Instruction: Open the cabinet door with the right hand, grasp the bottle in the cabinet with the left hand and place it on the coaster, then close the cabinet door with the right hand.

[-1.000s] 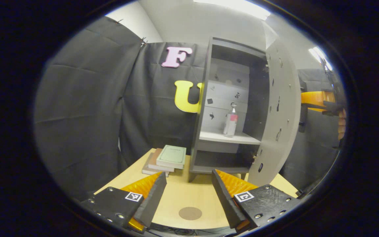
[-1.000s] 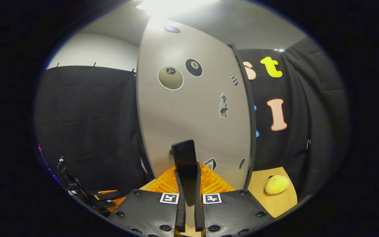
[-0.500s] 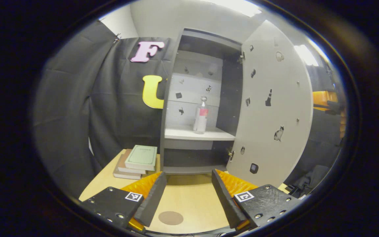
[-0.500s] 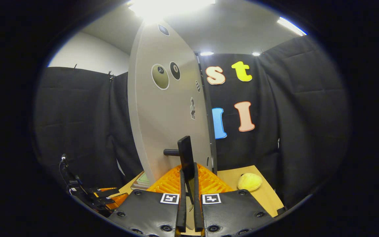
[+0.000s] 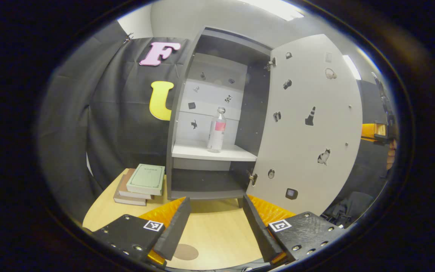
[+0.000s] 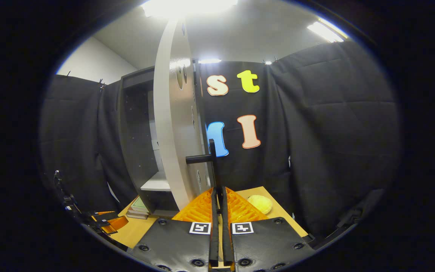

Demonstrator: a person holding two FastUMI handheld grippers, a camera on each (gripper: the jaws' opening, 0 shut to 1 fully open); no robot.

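The bottle (image 5: 216, 129) stands upright on the cabinet's shelf (image 5: 210, 152), well ahead of the left gripper (image 5: 214, 221), whose fingers are spread apart over the desk (image 5: 217, 230). The coaster (image 5: 185, 252) lies just below them. The right gripper (image 6: 217, 211) has its fingers clamped on the door handle (image 6: 212, 158), door (image 5: 308, 124) swung wide. Risk: letting go early could let the door drift into the left gripper's reach.

One bottle (image 5: 216, 129), three books (image 5: 141, 183), one coaster (image 5: 185, 252).
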